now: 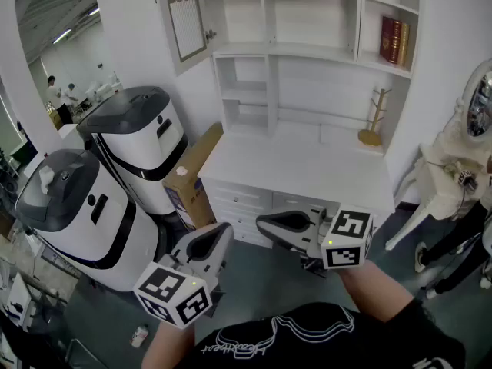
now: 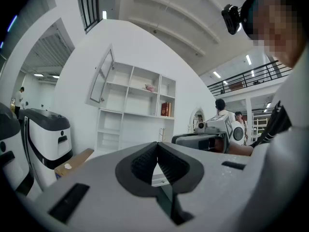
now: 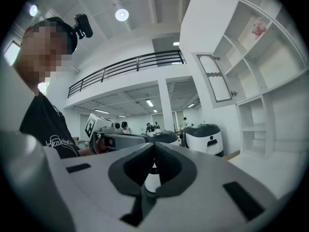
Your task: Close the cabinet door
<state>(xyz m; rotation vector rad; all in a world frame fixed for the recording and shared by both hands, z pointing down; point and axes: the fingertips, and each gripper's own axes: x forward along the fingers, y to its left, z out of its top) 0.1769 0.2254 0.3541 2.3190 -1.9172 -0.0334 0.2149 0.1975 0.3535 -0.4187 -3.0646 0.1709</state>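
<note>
The cabinet door [image 1: 184,18] hangs open, unreached; our left hand-held gripper [image 1: 209,244] and right hand-held gripper [image 1: 281,223] are pressed together, empty; next we should raise one to push it

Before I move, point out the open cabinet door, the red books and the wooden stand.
open cabinet door [image 1: 184,15], head view, on its centre panel.
red books [image 1: 391,39], head view, on a spine.
wooden stand [image 1: 370,137], head view, on its round base.

Shirt [image 1: 330,335]: black, short sleeves, white line print with script
Head camera [image 3: 83,26]: small, black
Left gripper [image 1: 221,234]: light grey shell, black ribbed pads [image 2: 144,161]
Right gripper [image 1: 264,222]: same grey and black
Cubes [image 1: 175,292]: white, black square markers, green dot
</note>
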